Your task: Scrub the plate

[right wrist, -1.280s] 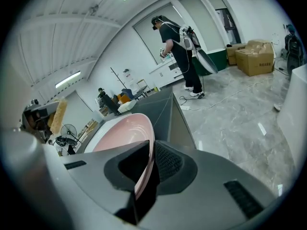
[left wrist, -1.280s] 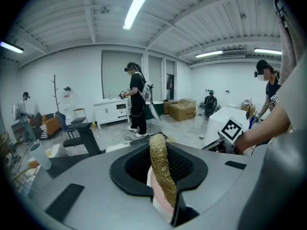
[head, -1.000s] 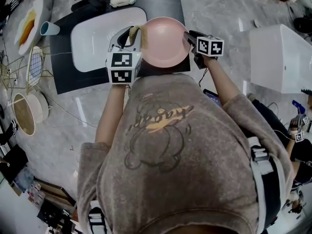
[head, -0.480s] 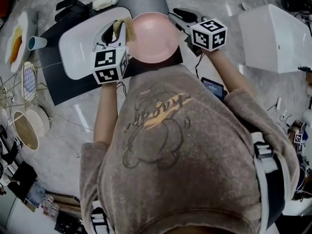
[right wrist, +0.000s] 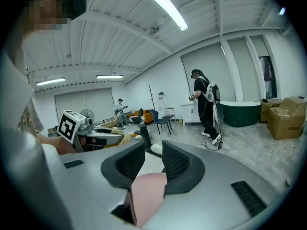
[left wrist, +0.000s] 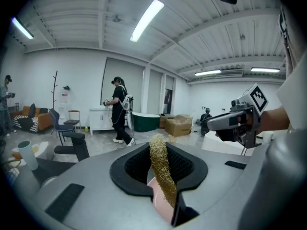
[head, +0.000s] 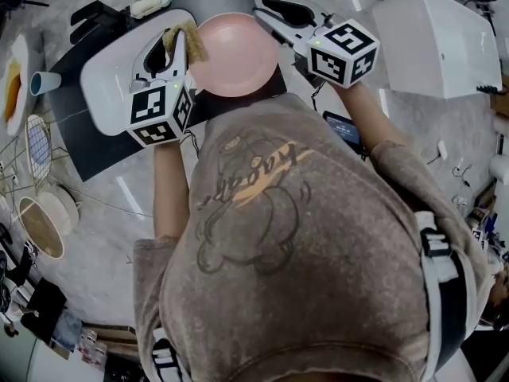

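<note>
The right gripper (head: 269, 16), jaws just closing, pinches the pink plate (head: 233, 54) by its rim; the left gripper (head: 169, 48) clamps a loofah scrubber (head: 191, 38) at the plate's opposite edge, white basin (head: 107, 82) beside.

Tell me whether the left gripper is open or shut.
Shut. The left gripper clamps a fibrous scrubber between its jaws; the pad stands upright there, beside the pink plate.

The white basin (head: 107, 76) left of the plate (head: 235, 54) lies open; a white box (head: 429, 42) blocks the right side.
</note>
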A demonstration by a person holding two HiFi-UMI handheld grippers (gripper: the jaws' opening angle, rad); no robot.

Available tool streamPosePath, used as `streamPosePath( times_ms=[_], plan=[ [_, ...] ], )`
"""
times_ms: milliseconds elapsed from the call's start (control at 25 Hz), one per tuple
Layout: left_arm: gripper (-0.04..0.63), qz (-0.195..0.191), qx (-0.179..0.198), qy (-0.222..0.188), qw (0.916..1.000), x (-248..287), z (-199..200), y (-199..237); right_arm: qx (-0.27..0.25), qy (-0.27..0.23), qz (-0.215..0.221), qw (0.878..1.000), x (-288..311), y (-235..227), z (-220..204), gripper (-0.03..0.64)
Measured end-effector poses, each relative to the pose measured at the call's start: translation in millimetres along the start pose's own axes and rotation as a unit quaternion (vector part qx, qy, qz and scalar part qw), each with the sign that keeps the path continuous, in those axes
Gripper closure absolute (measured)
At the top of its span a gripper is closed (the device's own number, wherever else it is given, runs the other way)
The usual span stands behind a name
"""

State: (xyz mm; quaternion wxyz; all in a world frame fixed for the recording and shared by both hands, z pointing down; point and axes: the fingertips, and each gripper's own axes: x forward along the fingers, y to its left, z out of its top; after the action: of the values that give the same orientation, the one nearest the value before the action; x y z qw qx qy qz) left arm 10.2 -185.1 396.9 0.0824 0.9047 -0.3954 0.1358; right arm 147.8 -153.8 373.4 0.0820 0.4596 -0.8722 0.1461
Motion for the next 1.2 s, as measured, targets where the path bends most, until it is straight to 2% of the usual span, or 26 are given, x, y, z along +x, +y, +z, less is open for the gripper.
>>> streamPosePath(
  times_ms=[160,320,560,760,1200],
  plan=[
    [0.517,0.011,-0.019,-0.035,0.9991,-14.8,9.6,2.9,-0.004,-0.039,-0.011,0.999,-1.8,10.5,12.8,0.540],
    [0.517,0.027,-0.018,-0.057,0.9978,-24.6,7.0,8.6,-0.023,-0.057,-0.022,0.998,5.0,17.2,10.3,0.583],
    [0.517,0.065,-0.031,-0.065,0.9953,-38.5,-13.5,25.0,-0.025,-0.065,-0.027,0.997,15.5,20.9,-5.4,0.630],
    [0.517,0.089,-0.037,-0.072,0.9927,-46.1,-22.0,36.3,-0.018,-0.062,-0.011,0.998,27.8,28.6,-25.4,0.627],
    [0.517,0.101,-0.041,-0.067,0.9918,-53.9,-26.6,40.8,-0.003,-0.065,-0.028,0.997,36.0,25.0,-32.7,0.627]
  ],
)
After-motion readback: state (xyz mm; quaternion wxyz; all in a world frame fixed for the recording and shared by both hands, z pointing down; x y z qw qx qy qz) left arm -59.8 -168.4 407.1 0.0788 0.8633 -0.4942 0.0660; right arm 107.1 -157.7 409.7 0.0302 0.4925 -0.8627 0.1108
